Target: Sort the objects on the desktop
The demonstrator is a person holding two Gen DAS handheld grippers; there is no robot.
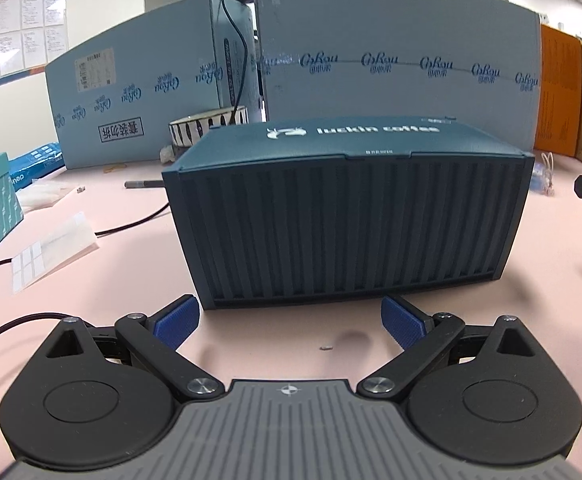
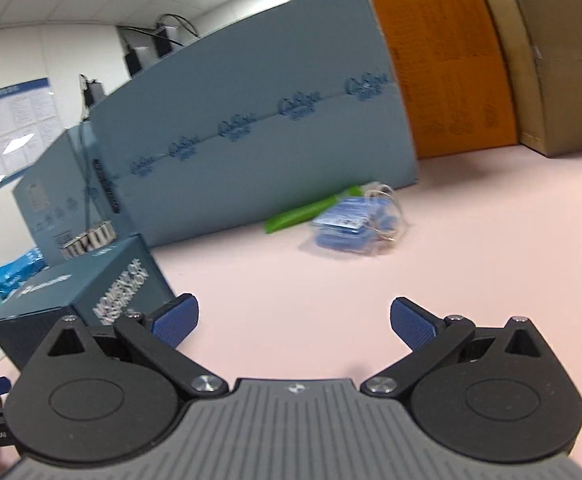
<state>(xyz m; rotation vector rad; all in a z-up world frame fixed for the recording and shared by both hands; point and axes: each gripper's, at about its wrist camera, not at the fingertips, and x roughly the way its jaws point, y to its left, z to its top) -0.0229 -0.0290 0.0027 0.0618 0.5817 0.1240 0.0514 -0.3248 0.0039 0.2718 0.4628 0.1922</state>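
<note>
Left wrist view: the left hand-held gripper (image 1: pixel 290 320) hovers low over the pink bench (image 1: pixel 111 280) with its blue pads spread wide and nothing between them, squarely facing the dark teal coffee box (image 1: pixel 351 216), which stands just ahead of the fingertips, near but not touching. The likely step in hand is an approach to this box. To do it well, the spread would have to clear the box's width, which from here looks greater than the gap between the pads; taking it by a narrower end or edge seems safer than a frontal grip on the long face. The box is rectangular, closed by a tucked lid bearing white lettering, and its near side carries vertical ribbing like a shipping container; the card walls would probably dent under hard pressure.

Right wrist view: the right hand-held gripper (image 2: pixel 294 322) is likewise held apart and empty above bare bench, with the same box at its left. Farther off lie a blurred clear packet of blue items (image 2: pixel 351 228) and a green object (image 2: pixel 311 212), candidates for later sorting.
</note>
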